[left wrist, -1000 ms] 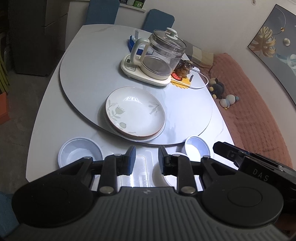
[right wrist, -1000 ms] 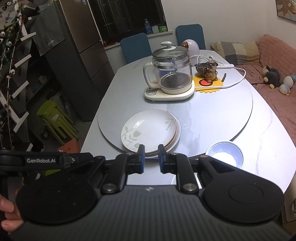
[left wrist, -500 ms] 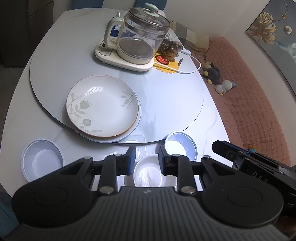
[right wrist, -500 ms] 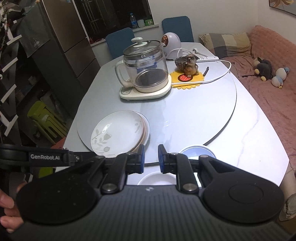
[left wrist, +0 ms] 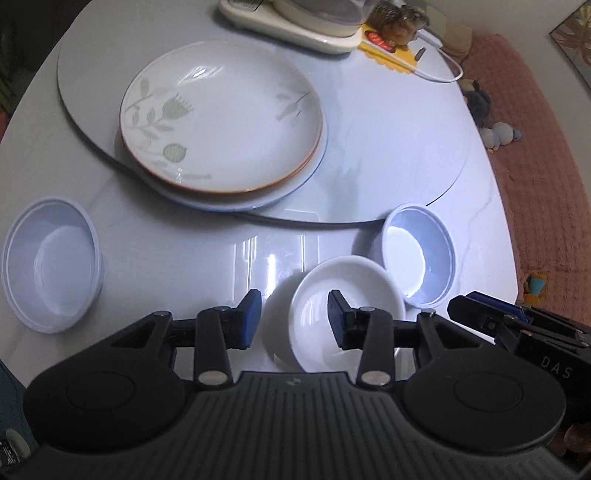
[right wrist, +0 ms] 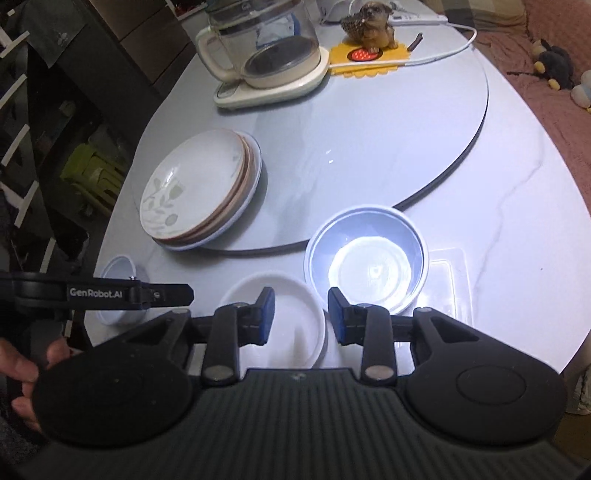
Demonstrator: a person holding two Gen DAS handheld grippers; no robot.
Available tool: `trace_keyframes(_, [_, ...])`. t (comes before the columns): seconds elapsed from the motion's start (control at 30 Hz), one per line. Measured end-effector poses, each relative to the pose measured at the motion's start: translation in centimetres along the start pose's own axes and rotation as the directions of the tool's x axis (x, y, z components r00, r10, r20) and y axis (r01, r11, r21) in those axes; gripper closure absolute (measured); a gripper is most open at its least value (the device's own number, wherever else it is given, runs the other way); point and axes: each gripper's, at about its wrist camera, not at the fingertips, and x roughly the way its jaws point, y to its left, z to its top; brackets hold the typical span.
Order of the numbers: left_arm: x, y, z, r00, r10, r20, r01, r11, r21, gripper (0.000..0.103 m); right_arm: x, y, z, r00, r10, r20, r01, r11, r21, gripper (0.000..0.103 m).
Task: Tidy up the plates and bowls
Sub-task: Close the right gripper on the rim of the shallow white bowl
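Observation:
A stack of floral plates (left wrist: 221, 118) (right wrist: 195, 188) sits on the round turntable (left wrist: 388, 140). A white bowl (left wrist: 343, 314) (right wrist: 284, 317) stands at the table's front edge, with a pale blue bowl (left wrist: 417, 254) (right wrist: 365, 262) right of it and another pale blue bowl (left wrist: 51, 262) (right wrist: 118, 291) far left. My left gripper (left wrist: 293, 317) is open, low over the white bowl's left rim. My right gripper (right wrist: 301, 314) is open and empty, above the gap between the white bowl and the right blue bowl.
A glass kettle on a cream base (right wrist: 266, 62), a dog figurine on a yellow mat (right wrist: 369, 33) and a white cable (right wrist: 443, 51) stand at the back of the turntable. A pink couch with plush toys (left wrist: 517, 122) lies to the right.
Both grippers have moved forward and down toward the bowls at the front edge, and both have opened wider. The white bowl now lies under the left gripper's fingers.

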Motion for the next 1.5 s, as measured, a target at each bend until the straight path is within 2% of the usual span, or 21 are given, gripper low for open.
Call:
trace_keyframes(0.13, [1.3, 0.7, -0.6, 0.999, 0.008, -0.032, -0.01, 0.997, -0.079, 0.058, 1.7, -1.6, -0.2, 0.996, 0.054, -0.075, -0.053, 0.999, 0.011, 0.067])
trace_keyframes(0.27, [2.2, 0.3, -1.2, 0.998, 0.058, -0.034, -0.061, 0.993, -0.104, 0.058, 3.3, -2.7, -0.3, 0.986, 0.105, -0.13, -0.106, 0.994, 0.001, 0.067])
trace_keyframes(0.37, [2.6, 0.0, -1.8, 0.998, 0.047, -0.034, -0.052, 0.988, -0.143, 0.058, 4.1, -2.8, -0.3, 0.976, 0.133, -0.173, -0.135, 0.991, -0.003, 0.067])
trace_keyframes(0.57, [3.1, -0.4, -3.0, 0.999, 0.034, -0.032, -0.039, 0.985, -0.168, 0.058, 5.5, -2.4, -0.3, 0.964, 0.134, -0.229, -0.148, 0.988, -0.044, 0.067])
trace_keyframes(0.73, [4.0, 0.1, -3.3, 0.999, 0.033, -0.039, -0.04, 0.983, -0.177, 0.06, 6.2, -2.4, -0.6, 0.965, 0.116, -0.236, -0.129, 0.991, -0.041, 0.069])
trace_keyframes(0.87, [4.6, 0.2, -3.4, 0.999, 0.018, -0.032, -0.024, 0.984, -0.178, 0.069, 6.5, -2.5, -0.9, 0.965, 0.117, -0.234, -0.129, 0.991, -0.035, 0.073])
trace_keyframes(1.0, [5.0, 0.1, -3.6, 0.999, 0.006, -0.038, -0.012, 0.986, -0.168, 0.08, 7.0, -2.3, -0.9, 0.964, 0.116, -0.241, -0.131, 0.99, -0.047, 0.083])
trace_keyframes(1.07, [4.9, -0.1, -3.6, 0.999, 0.007, -0.036, -0.013, 0.987, -0.16, 0.082, 7.1, -2.0, -0.9, 0.964, 0.115, -0.238, -0.134, 0.989, -0.062, 0.086])
trace_keyframes(1.5, [2.9, 1.0, -3.0, 0.999, -0.022, -0.034, 0.016, 0.985, -0.171, 0.082, 5.4, -1.0, -0.4, 0.966, 0.136, -0.22, -0.148, 0.988, -0.037, 0.087])
